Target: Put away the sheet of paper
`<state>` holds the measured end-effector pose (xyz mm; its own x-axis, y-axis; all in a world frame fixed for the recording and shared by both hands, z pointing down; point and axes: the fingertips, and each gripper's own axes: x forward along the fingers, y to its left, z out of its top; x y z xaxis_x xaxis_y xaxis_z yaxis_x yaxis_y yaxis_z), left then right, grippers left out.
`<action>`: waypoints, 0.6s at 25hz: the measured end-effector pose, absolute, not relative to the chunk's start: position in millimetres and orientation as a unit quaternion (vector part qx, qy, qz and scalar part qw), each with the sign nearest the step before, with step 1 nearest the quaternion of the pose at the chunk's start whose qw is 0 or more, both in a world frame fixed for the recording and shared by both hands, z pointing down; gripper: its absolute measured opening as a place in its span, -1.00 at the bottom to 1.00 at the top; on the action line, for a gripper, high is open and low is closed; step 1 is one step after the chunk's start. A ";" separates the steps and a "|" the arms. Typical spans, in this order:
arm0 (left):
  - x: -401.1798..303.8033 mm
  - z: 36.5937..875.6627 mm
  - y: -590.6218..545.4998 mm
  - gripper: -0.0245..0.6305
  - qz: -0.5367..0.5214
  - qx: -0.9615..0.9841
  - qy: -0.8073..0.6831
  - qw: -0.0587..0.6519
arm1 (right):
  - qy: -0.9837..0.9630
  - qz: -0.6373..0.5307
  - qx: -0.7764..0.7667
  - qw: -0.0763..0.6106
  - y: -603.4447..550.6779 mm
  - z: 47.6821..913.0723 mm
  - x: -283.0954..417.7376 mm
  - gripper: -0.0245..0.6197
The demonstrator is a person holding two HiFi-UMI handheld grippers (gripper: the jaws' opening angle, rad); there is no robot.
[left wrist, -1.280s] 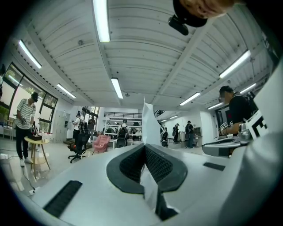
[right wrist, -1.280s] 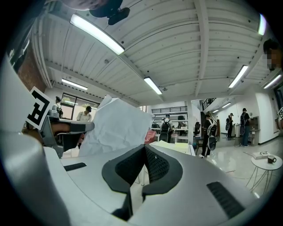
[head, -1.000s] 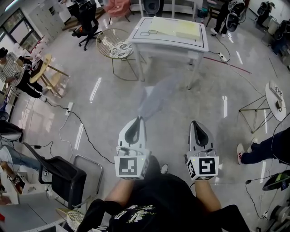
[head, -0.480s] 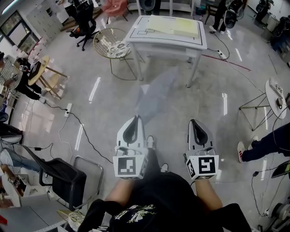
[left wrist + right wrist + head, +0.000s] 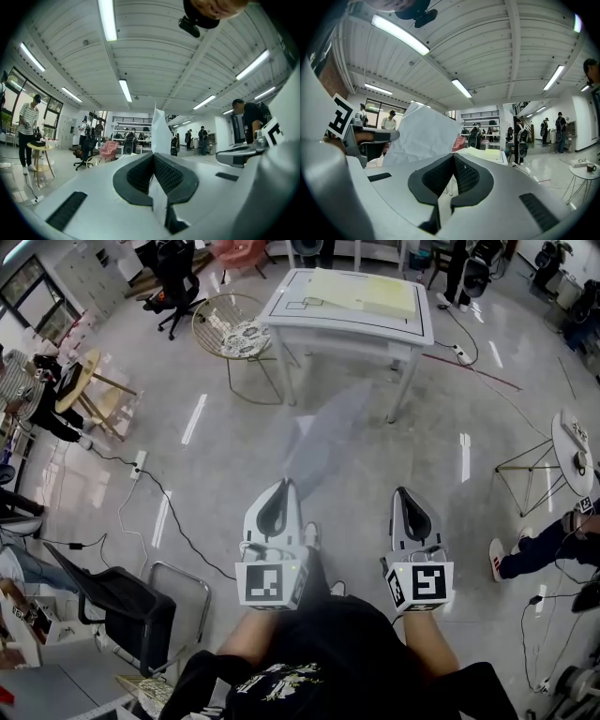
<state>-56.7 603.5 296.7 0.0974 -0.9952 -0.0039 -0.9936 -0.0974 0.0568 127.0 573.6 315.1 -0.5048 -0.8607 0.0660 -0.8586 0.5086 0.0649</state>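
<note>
A creased white sheet of paper [image 5: 323,437] sticks forward from my left gripper [image 5: 284,486], which is shut on its near edge. In the left gripper view the paper [image 5: 158,129] stands edge-on between the closed jaws of the left gripper [image 5: 153,154]. My right gripper [image 5: 405,493] is held level beside it, a hand's width to the right. Its jaws meet at the tips [image 5: 453,155] with nothing between them. From the right gripper view the paper [image 5: 422,133] shows broadside at the left.
Ahead stands a white table [image 5: 337,334] with yellow sheets [image 5: 366,292] on top. A round wire chair [image 5: 234,329] is left of it and a black chair [image 5: 122,601] at my near left. Cables [image 5: 169,502] cross the shiny floor. People stand around the room's edges.
The floor and table have shifted slightly in view as I walk, and a shoe now shows between the grippers. Both grippers keep their pose, the paper still held.
</note>
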 end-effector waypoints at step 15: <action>-77.4 295.5 513.6 -0.93 -0.010 0.753 -0.658 0.020 | -0.859 -0.004 0.510 0.041 489.2 314.2 104.3 -0.93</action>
<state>-77.4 513.6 295.5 0.1348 -0.9908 0.0114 -0.9900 -0.1342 0.0444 104.3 489.2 314.2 -0.4770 -0.8764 0.0666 -0.8757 0.4804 0.0496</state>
